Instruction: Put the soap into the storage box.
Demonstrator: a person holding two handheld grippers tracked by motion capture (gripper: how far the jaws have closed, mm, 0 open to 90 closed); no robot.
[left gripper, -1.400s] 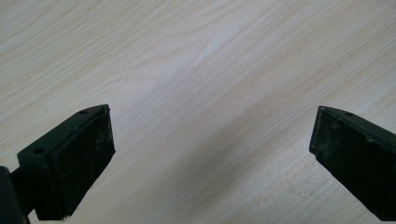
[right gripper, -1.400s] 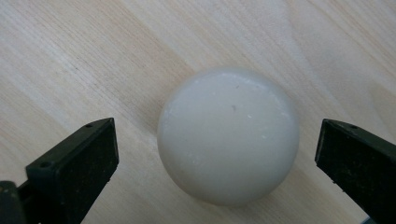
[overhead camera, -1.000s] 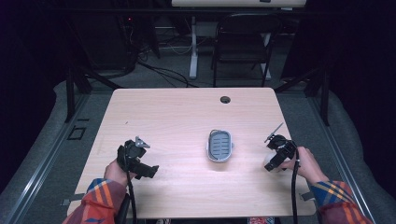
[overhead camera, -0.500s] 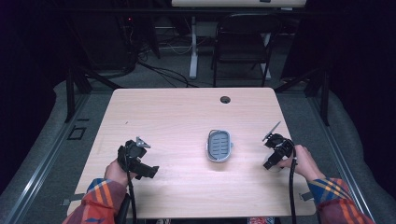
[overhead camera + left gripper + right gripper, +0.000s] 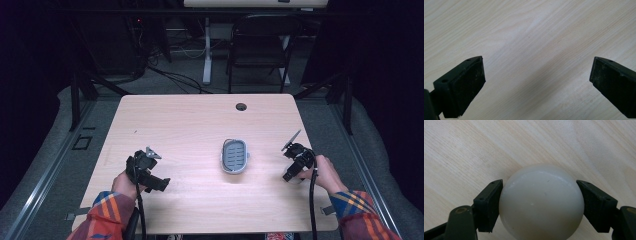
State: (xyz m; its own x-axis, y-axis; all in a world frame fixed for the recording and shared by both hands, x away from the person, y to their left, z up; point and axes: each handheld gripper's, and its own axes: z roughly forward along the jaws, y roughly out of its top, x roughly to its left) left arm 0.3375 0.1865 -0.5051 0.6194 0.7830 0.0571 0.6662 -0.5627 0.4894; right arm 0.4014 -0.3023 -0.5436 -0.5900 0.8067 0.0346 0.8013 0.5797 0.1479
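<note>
My right gripper [image 5: 540, 195] is shut on a smooth cream-white ball [image 5: 541, 205], its black pads [image 5: 489, 202] pressed to both sides just above the wood. In the high view that right gripper [image 5: 293, 172] is low over the table's right side, held by a hand in a plaid sleeve. My left gripper [image 5: 536, 75] stands open over bare wood with nothing between its pads [image 5: 469, 85]. From above, the left gripper [image 5: 150, 175] sits near the front left. A grey oval dish [image 5: 234, 156] with a slotted floor lies between them.
The light wooden table [image 5: 190, 120] has a round cable hole [image 5: 241, 106] near its far edge. A dark chair [image 5: 260, 45] and floor cables stand beyond the table. Black frame bars flank both sides.
The right gripper has drifted slightly toward the table's front edge. The left gripper and the dish have stayed where they were.
</note>
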